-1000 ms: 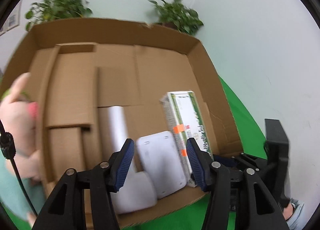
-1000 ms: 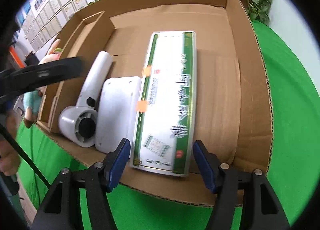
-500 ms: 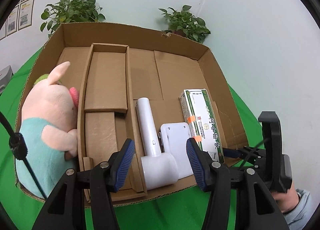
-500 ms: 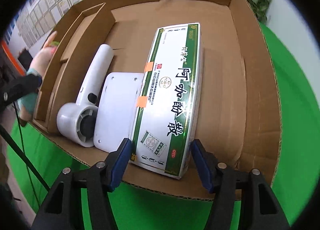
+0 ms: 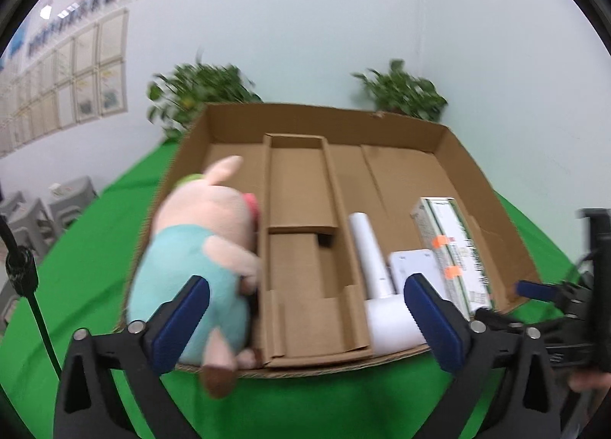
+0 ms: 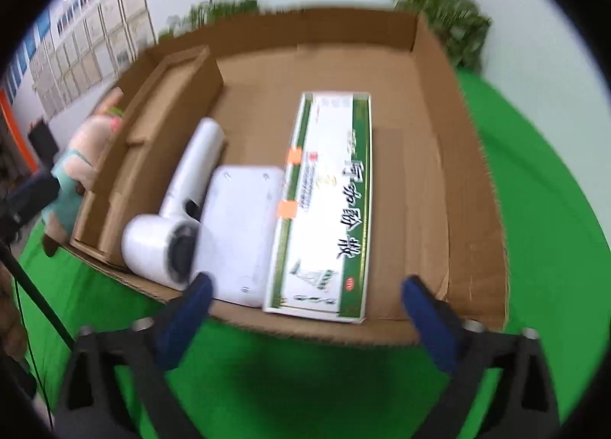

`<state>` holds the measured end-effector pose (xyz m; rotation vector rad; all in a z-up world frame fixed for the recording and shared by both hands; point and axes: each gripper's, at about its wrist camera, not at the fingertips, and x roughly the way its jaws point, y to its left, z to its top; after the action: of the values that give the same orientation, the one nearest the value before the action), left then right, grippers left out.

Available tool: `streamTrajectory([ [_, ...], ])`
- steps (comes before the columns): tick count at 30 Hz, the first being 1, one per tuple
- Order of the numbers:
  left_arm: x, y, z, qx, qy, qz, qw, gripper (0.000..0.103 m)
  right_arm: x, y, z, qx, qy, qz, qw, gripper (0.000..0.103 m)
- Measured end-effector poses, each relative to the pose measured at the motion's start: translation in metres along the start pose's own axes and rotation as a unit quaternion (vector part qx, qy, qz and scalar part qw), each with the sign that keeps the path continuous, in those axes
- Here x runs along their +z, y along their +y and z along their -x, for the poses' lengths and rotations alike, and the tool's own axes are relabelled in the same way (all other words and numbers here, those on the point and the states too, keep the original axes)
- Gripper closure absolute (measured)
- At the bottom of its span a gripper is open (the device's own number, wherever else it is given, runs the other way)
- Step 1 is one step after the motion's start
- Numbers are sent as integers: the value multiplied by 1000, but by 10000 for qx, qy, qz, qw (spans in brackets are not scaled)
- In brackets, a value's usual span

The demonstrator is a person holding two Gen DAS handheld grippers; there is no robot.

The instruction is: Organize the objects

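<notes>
A: What is the biggest thing in front of us?

B: The green tabletop point(image 5: 95, 233), and on it a shallow cardboard box point(image 5: 450, 141) with its top open. A cardboard divider point(image 5: 298, 187) splits off a narrow channel down the middle.

A: And inside the box?

B: In the left compartment lies a plush pig point(image 5: 198, 259) in a teal shirt, pink head towards the far wall, one foot hanging over the near rim. In the wide right compartment a long green-and-white carton point(image 6: 328, 210) lies flat, with two orange stickers on its left edge. Just beside it, touching that edge, is a flat white rounded device point(image 6: 240, 233). Left of that lies a white hair dryer point(image 6: 179, 217), barrel end towards the near rim, handle pointing away.

A: The claws?

B: The left claw point(image 5: 305, 324) hangs over the near rim, its jaws opening, spread wide, with nothing gripped; the pig's body is behind its left finger. The right claw point(image 6: 305, 320) is also above the near rim, in front of the carton, jaws opening and empty.

A: Anything behind?

B: Two potted plants point(image 5: 202, 91) against a pale wall, blurred, and framed sheets point(image 5: 88, 72) on the wall to the left.
</notes>
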<state>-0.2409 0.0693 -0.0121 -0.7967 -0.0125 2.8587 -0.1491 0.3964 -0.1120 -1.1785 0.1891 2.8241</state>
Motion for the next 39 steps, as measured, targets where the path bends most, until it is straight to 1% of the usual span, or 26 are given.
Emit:
streamTrajectory([
  [2, -9, 2, 1, 201, -46, -19, 9998, 0, -14, 11, 20, 37, -476, -109, 9988, 0],
  [3, -15, 4, -1, 321, -60, 37, 9995, 0, -15, 15, 24, -1, -669, -98, 9977, 0],
  [4, -18, 4, -1, 342, -75, 69, 9994, 0, -3, 15, 12, -64, -839, -70, 9964, 0],
  [5, -22, 4, -2, 392, -119, 80, 9991, 0, -8, 18, 6, -121, -947, -41, 9954, 0],
  [7, -29, 1, -8, 552, -100, -35, 9984, 0, 10, 37, -23, -300, -1103, -16, 9934, 0],
  [8, -31, -2, -11, 635, -104, -119, 9979, 1, 8, 35, -16, -355, -1145, -48, 9928, 0],
  [9, -34, -7, -12, 754, -144, -237, 9968, 0, 10, 27, -12, -404, -1174, -57, 9922, 0],
  [10, -36, -9, -14, 842, -159, -298, 9959, 0, 6, 30, -13, -434, -1191, -41, 9919, 0],
  [12, -39, -11, -17, 915, -190, -269, 9953, 0, 4, 40, -18, -487, -1216, 9, 9914, 0],
  [14, -42, -13, -18, 945, -241, -234, 9950, 0, -2, 53, -13, -518, -1255, 22, 9907, 0],
  [16, -45, -15, -20, 1004, -252, -273, 9943, 0, -1, 55, -17, -509, -1275, 11, 9905, 0],
  [17, -44, -16, -21, 1020, -240, -291, 9941, 0, -7, 55, -10, -525, -1282, 7, 9904, 0],
  [21, -44, -15, -22, 1014, -215, -283, 9942, 0, -6, 56, -14, -622, -1296, 75, 9896, 0],
  [24, -44, -17, -25, 1094, -144, -351, 9933, 0, -5, 56, -17, -653, -1253, 83, 9899, 0],
  [27, -43, -16, -26, 1096, -120, -365, 9932, 0, -4, 59, -20, -786, -1191, 152, 9896, 0],
  [30, -44, -14, -25, 1029, -128, -317, 9941, 0, -4, 57, -19, -757, -1202, 134, 9898, 0],
  [39, -44, -12, -26, 983, -155, -276, 9947, 0, -8, 56, -17, -786, -1181, 151, 9898, 0],
])
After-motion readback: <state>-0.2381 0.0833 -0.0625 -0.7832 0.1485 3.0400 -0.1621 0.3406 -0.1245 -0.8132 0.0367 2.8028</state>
